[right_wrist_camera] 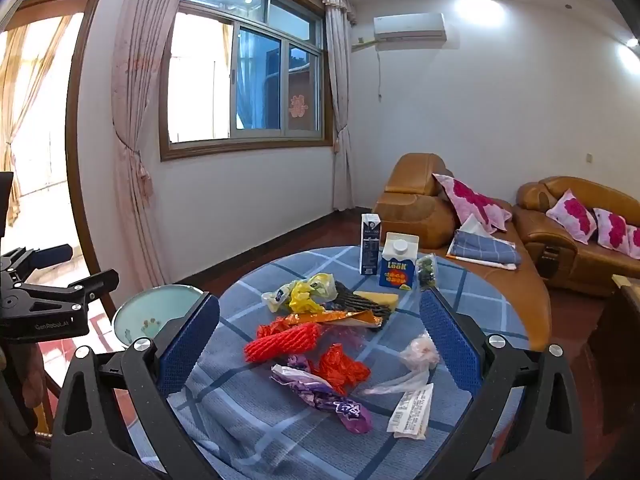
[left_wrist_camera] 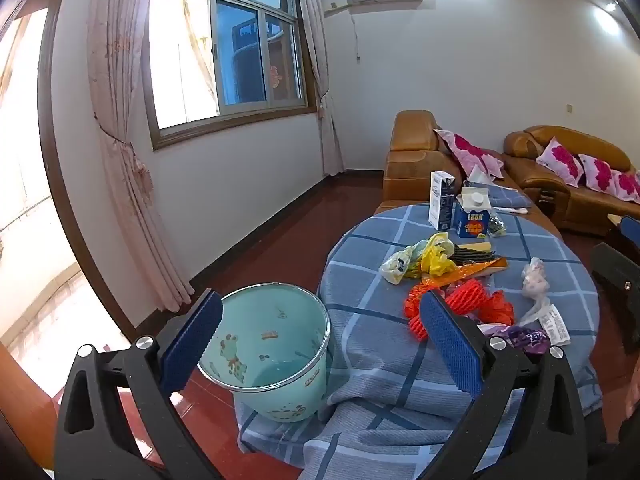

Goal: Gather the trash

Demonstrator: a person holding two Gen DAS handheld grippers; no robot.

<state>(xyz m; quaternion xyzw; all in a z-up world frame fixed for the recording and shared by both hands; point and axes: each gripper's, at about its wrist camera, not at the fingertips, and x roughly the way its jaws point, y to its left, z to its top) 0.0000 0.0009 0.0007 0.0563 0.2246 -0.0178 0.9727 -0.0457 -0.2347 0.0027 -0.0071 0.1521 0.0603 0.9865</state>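
Note:
A mint-green trash bin (left_wrist_camera: 276, 356) with cartoon prints stands at the left edge of the round table (left_wrist_camera: 560, 280), its mouth empty. My left gripper (left_wrist_camera: 320, 336) is open above the bin and table edge. Trash lies on the blue checked cloth: red foam net (right_wrist_camera: 280, 342), red wrapper (right_wrist_camera: 344, 368), purple wrapper (right_wrist_camera: 336, 400), white receipt wrapper (right_wrist_camera: 412, 412), clear plastic bag (right_wrist_camera: 420, 356), yellow bag (right_wrist_camera: 304, 292), orange foil (right_wrist_camera: 332, 318). My right gripper (right_wrist_camera: 320, 340) is open above the table, holding nothing. The bin also shows in the right wrist view (right_wrist_camera: 152, 312).
Two cartons (right_wrist_camera: 398, 266) stand at the table's far side with a small green packet (right_wrist_camera: 426, 270). Brown leather sofas (right_wrist_camera: 580, 232) with pink cushions stand behind. The left gripper's body (right_wrist_camera: 48, 300) shows at left. A window and curtains are on the far wall.

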